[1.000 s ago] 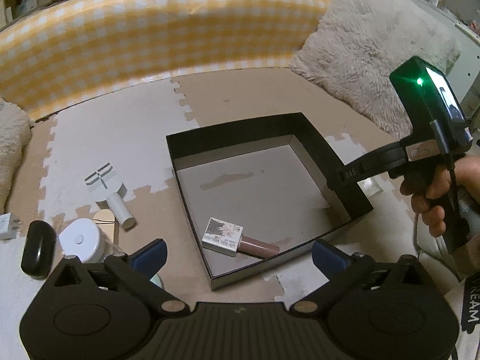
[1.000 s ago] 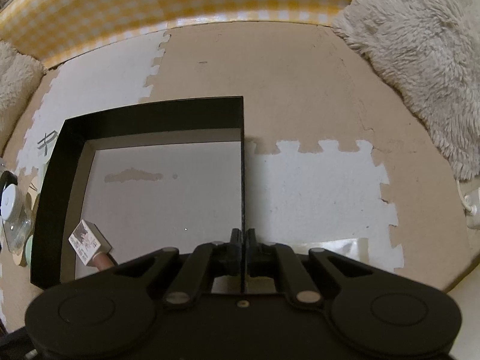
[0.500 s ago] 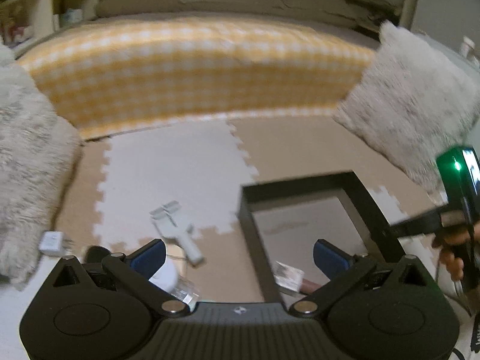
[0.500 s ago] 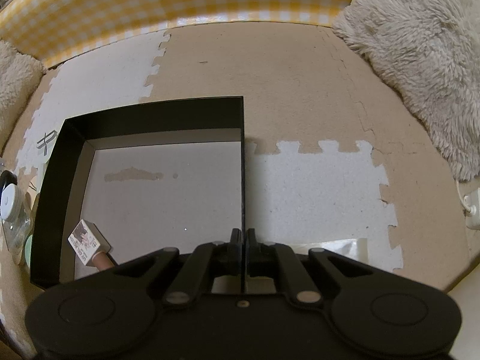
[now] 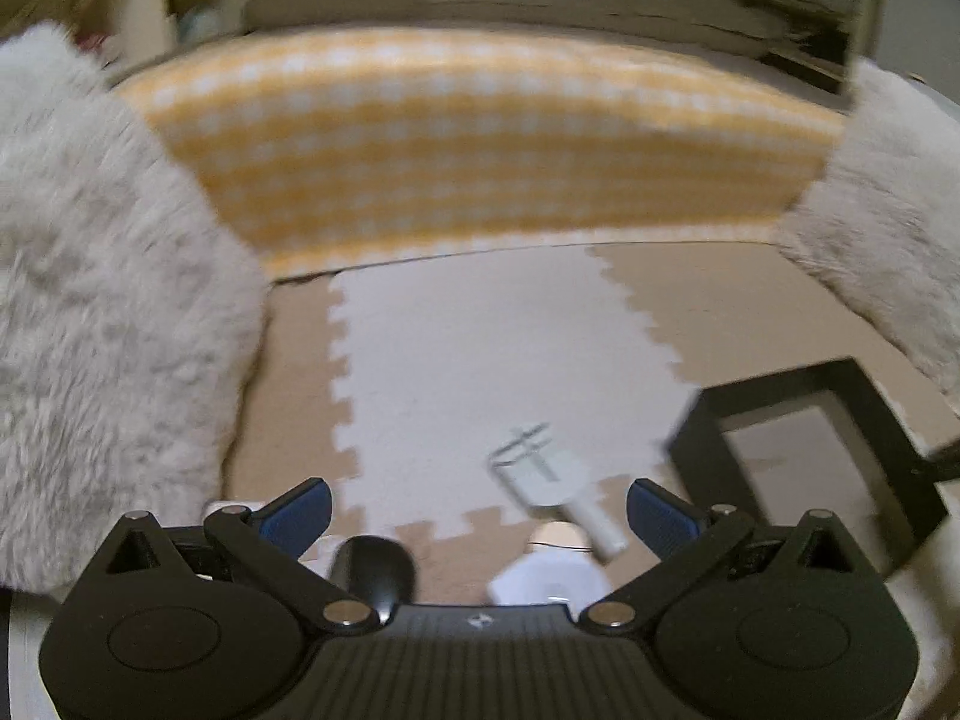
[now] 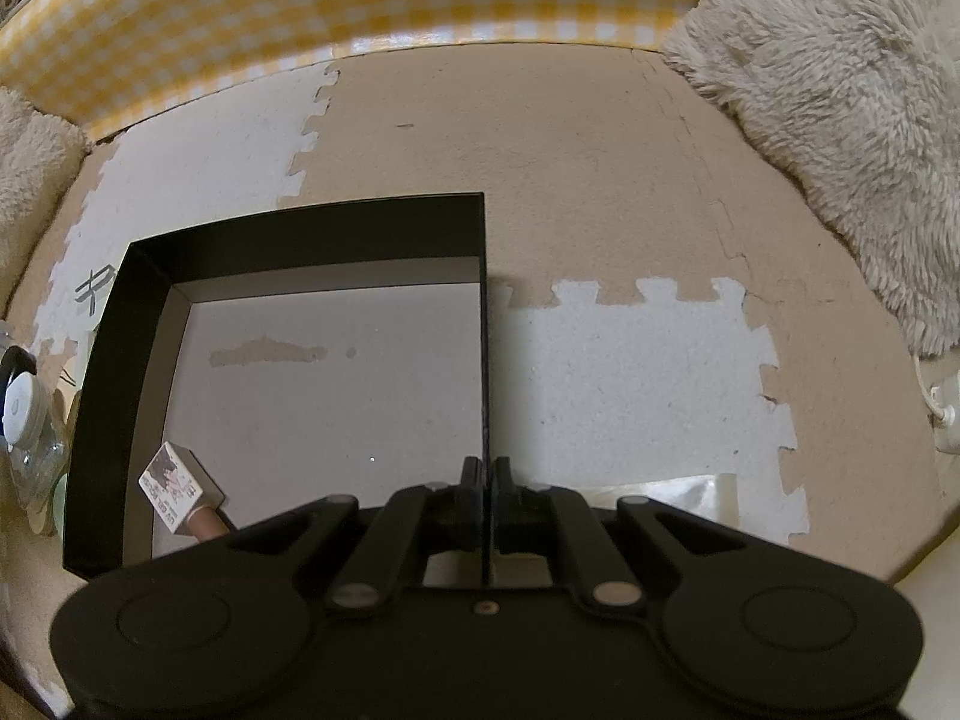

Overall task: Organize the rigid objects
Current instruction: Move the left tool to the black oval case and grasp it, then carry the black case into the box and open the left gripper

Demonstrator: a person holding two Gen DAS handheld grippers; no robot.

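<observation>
Jaws of the right gripper point(image 6: 483, 477) are pinched together on the thin right wall of the black box point(image 6: 96, 396); those of the left gripper point(image 5: 477, 507) stand wide apart with nothing between them. Left view is smeared by blur — a white brush point(image 5: 555, 489) lies on the foam mat point(image 5: 480, 348), while a black oval thing point(image 5: 375, 570) and a white jar point(image 5: 549, 582) are half hidden behind the gripper body. Inside the box, a small tube with a printed cap point(image 6: 180, 495) rests near the front left corner, its end cut off. Fluffy cushions point(image 6: 840, 96) flank the mat.
</observation>
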